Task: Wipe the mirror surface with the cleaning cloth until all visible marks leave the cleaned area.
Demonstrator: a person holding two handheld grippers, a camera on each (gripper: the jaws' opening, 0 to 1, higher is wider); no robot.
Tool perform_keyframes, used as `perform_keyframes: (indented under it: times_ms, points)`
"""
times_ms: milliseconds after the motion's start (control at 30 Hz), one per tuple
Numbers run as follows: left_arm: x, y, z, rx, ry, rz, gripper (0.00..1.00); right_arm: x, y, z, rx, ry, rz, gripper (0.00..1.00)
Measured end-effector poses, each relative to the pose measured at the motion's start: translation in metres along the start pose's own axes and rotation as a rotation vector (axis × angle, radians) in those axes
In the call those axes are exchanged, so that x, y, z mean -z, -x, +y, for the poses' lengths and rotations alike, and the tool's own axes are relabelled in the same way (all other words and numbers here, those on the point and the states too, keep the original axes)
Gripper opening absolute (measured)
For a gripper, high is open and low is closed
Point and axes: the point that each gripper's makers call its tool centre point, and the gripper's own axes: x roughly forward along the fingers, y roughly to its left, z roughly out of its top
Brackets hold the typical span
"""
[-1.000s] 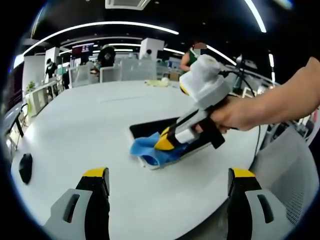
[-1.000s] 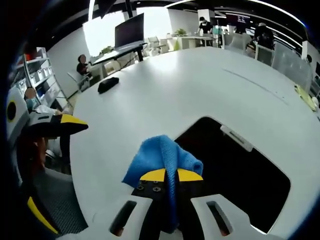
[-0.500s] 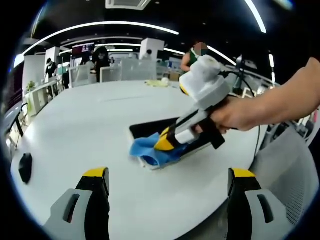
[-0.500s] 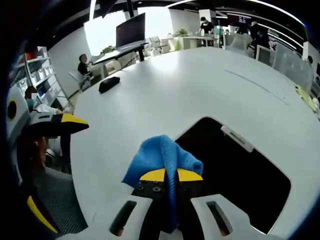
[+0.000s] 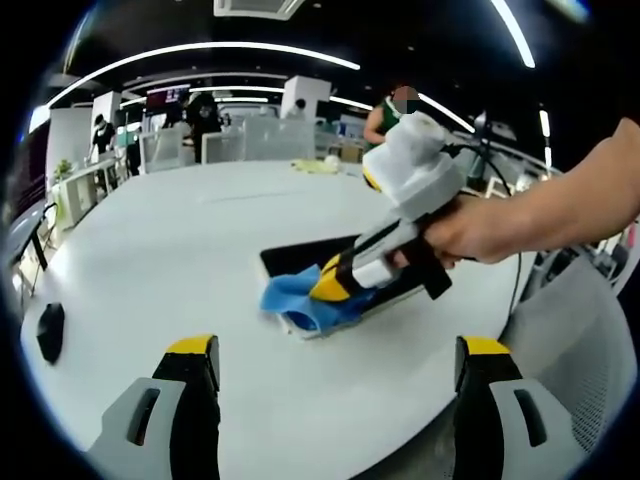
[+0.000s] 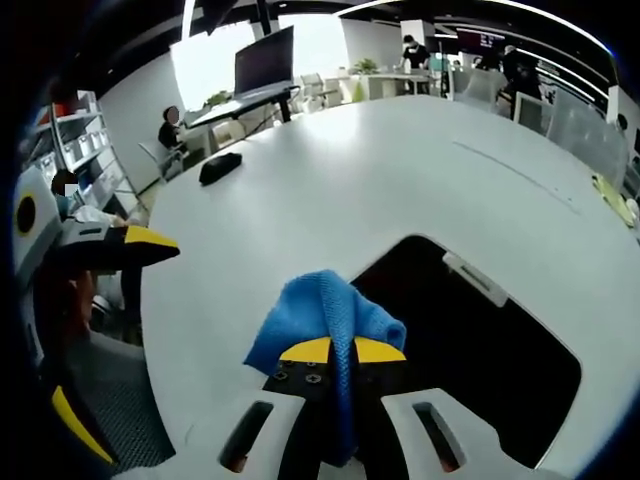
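Right gripper (image 6: 337,352) clamped shut on the blue cleaning cloth (image 6: 322,318) at the near corner of the dark mirror (image 6: 470,345), lower centre of the right gripper view; left gripper (image 5: 335,350) held wide open and empty above the white table (image 5: 180,250). Risked, by judgement, dragging or tipping the mirror off its table edge if pressed too hard at that corner. Could not make out any marks on the dark glass, its near edge cut off behind the fingers (image 6: 310,350).

A bunched blue cleaning cloth (image 6: 322,318) rests on the near corner of the dark, flat-lying mirror (image 6: 470,350).
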Motion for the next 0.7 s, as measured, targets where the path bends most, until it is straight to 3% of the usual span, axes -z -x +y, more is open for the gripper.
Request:
perform_keyframes:
  times_ms: [700]
  points:
    - [-0.005, 0.0, -0.0088, 0.05, 0.042, -0.025, 0.99, -0.0011, -0.0018, -0.0017, -0.001, 0.017, 0.004, 0.01]
